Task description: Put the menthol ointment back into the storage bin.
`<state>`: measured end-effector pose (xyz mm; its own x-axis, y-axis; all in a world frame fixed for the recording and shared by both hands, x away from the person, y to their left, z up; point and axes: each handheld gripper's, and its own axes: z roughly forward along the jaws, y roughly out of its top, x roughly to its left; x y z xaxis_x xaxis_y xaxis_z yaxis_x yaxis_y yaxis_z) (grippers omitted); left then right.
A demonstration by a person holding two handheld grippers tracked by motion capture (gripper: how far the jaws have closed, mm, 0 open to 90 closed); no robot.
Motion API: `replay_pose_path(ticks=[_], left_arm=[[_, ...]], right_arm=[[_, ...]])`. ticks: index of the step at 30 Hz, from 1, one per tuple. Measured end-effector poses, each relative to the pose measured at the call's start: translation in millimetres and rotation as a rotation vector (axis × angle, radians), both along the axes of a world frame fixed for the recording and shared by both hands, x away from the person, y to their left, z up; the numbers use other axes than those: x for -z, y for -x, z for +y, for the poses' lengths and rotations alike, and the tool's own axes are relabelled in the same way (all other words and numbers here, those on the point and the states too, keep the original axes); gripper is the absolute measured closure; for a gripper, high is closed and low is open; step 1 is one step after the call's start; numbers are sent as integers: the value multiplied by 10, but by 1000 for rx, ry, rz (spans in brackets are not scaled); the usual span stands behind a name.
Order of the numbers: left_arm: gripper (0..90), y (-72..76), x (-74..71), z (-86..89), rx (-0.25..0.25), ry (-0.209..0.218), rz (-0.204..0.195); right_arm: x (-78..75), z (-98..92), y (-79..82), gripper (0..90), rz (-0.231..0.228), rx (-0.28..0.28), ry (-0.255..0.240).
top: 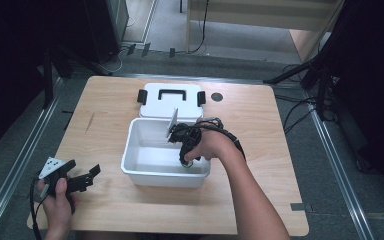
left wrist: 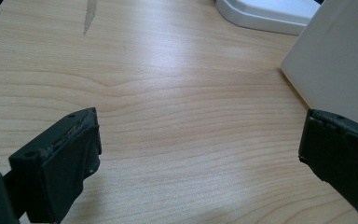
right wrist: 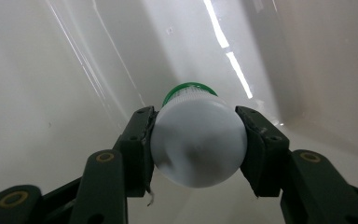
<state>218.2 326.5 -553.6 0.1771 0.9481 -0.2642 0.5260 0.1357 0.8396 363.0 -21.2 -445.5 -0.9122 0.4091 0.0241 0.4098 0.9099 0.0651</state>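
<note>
Between the right gripper's (right wrist: 198,144) jaws, white bottle (right wrist: 198,147), clamped, green cap forward

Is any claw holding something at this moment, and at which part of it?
The right claw holds a white bottle with a green cap by its body, inside the white bin. The left claw is open, holding nothing.

Overhead light glares off the white bin (right wrist: 307,56); dark surroundings, perhaps slightly soft focus.

Tongs (left wrist: 198,154) spread wide above bare wooden table (left wrist: 168,93); white box wall (left wrist: 340,65) at right.
</note>
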Motion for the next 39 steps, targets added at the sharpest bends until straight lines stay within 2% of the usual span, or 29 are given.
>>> replay_pose_path(ticks=[6,12,21,32,39], left_arm=[[0,1,1,3,1,2,-1],[0,-1,1,3,1,2,1],[0,0,1,3,1,1,0],[0,0,1,3,1,1,0],[0,-2,1,1,2,1,1]], right_arm=[[113,23,-8,509,-4,-1,45],[209,29,-3,509,-2,-10,63],[231,40,11,507,-1,-17,93],[216,30,17,492,-7,-17,76],[51,-8,23,458,-22,1,21]])
